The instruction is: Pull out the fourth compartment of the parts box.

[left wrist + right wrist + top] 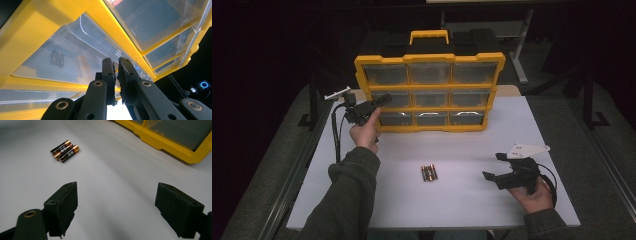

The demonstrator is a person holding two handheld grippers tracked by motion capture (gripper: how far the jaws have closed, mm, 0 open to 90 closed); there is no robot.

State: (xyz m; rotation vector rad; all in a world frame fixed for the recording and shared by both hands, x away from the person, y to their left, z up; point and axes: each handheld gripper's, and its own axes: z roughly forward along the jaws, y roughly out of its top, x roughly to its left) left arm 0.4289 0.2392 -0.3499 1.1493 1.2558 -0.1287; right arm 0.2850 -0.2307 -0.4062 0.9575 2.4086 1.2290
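A yellow organizer (429, 60) with clear drawers stands upright at the back of the white table (512, 130). My left gripper (384, 98) is raised to its left column, at the middle drawer (401, 100). In the left gripper view the gripper (117, 61) has its jaws shut, tips right against the clear drawer front (75, 50). I cannot tell whether a lip of plastic is pinched between them. Two batteries (429, 173) lie side by side at mid-table. My right gripper (493, 166) rests open to their right, and the batteries (64, 150) lie ahead of the gripper (117, 187).
A small dark thing (57, 58) shows through the clear drawer. The organizer's yellow base (160, 142) lies off to the upper right in the right gripper view. A person's dark green sleeve (352, 195) reaches in from the bottom left. Dark floor surrounds the table.
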